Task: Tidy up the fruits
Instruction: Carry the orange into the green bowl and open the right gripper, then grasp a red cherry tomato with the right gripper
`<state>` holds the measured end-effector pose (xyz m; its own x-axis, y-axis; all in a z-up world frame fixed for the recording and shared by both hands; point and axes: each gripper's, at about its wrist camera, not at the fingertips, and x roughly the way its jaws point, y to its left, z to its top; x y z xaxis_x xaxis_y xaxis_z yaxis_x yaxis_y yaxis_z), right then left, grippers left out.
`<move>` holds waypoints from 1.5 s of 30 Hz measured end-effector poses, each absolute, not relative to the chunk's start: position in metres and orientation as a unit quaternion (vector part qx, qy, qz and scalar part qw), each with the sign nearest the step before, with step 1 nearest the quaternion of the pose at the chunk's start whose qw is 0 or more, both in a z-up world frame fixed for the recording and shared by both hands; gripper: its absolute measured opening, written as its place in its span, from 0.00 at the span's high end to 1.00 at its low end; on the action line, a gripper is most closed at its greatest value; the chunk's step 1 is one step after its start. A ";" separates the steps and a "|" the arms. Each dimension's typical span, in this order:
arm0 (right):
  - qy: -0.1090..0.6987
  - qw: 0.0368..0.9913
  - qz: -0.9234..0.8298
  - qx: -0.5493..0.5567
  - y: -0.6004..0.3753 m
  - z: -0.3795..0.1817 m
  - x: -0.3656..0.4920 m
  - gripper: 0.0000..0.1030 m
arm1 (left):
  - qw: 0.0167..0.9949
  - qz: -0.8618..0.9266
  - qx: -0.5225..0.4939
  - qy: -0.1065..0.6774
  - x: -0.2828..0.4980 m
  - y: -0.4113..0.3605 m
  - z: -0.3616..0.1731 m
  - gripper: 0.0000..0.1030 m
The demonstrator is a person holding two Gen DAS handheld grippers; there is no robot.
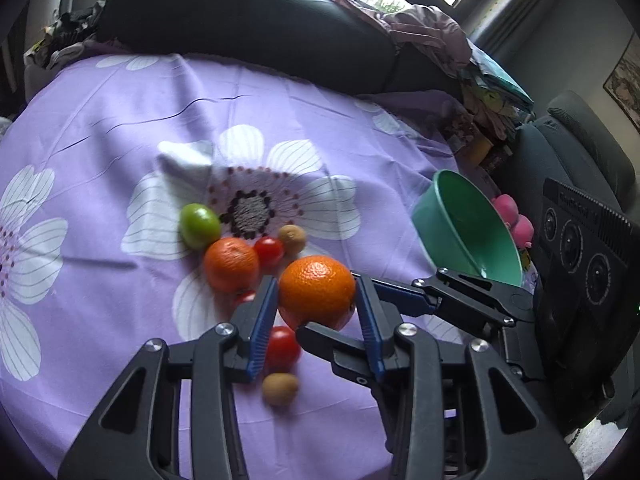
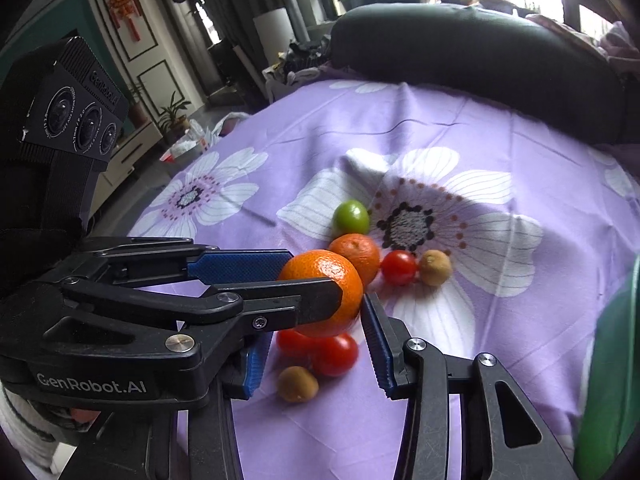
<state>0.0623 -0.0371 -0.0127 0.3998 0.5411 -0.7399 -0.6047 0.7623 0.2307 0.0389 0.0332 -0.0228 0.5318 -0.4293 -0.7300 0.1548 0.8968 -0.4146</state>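
A: Fruits (image 1: 248, 264) sit clustered on the purple flowered cloth (image 1: 120, 120) over the bench. Big orange (image 1: 317, 292) is up off the cloth, above the cherry tomatoes (image 2: 334, 354).

B: Who has it?

A: Left gripper (image 1: 316, 300). Blue fingers (image 1: 262, 320) are closed partway onto the orange's two sides, pads touching. Right gripper (image 2: 312, 356) comes in crosswise just behind the orange. Its fingers stand partly open, and I can't tell whether they press on anything.

B: Risk?

A: Both tools crowd one round fruit. If the right one knocks the orange it could roll out of the pinch, drop onto the tomatoes and scatter the pile. The pinch looks to sit below the widest part, so it's marginal.

B: Pose?

A: Both point steeply down at the cluster. Green bowl (image 1: 464, 224) stands tilted, right of the orange, beyond the right gripper.
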 end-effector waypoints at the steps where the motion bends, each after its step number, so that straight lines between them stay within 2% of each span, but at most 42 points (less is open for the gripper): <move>1: 0.420 0.844 0.332 -0.032 -0.050 -0.007 0.061 0.55 | 0.863 -0.181 -0.146 0.450 0.043 0.021 -0.019 0.61; 9: 0.387 0.894 0.227 -0.005 -0.149 0.029 0.059 0.55 | 0.850 -0.283 -0.108 0.432 0.078 -0.083 0.001 0.60; 16: 0.396 0.902 0.171 0.029 -0.203 0.020 0.063 0.55 | 0.826 -0.323 -0.099 0.451 0.100 -0.142 -0.012 0.60; 18: 0.413 0.894 0.163 0.055 -0.217 0.010 0.067 0.55 | 0.821 -0.321 -0.103 0.461 0.104 -0.149 -0.017 0.54; 20: 0.419 0.890 0.166 0.075 -0.221 0.005 0.068 0.55 | 0.815 -0.324 -0.115 0.467 0.106 -0.152 -0.020 0.53; 22: 0.420 0.889 0.164 0.078 -0.221 0.003 0.067 0.55 | 0.818 -0.318 -0.112 0.467 0.105 -0.153 -0.019 0.47; 23: 0.420 0.890 0.162 0.078 -0.221 0.003 0.067 0.55 | 0.819 -0.315 -0.110 0.466 0.104 -0.151 -0.017 0.39; 30: 0.392 0.908 0.135 0.058 -0.226 0.018 0.055 0.55 | 0.852 -0.269 -0.128 0.430 0.091 -0.100 0.007 0.13; 34: 0.385 0.910 0.147 0.051 -0.220 0.025 0.046 0.55 | 0.873 -0.221 -0.157 0.406 0.078 -0.051 0.015 0.10; 36: 0.386 0.906 0.166 0.048 -0.211 0.026 0.042 0.54 | 0.883 -0.182 -0.179 0.395 0.070 -0.026 0.017 0.04; 40: 0.401 0.889 0.216 0.041 -0.181 0.019 0.036 0.54 | 0.895 -0.138 -0.222 0.362 0.051 0.020 0.019 0.04; 45: 0.415 0.873 0.254 0.018 -0.150 0.011 0.032 0.54 | 0.910 -0.111 -0.191 0.350 0.025 0.052 0.024 0.02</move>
<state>0.0323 -0.1499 0.0114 0.5258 0.4585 -0.7165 -0.4286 0.8703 0.2425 0.0250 0.0521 0.0236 0.7300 -0.3365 -0.5949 0.0687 0.9021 -0.4260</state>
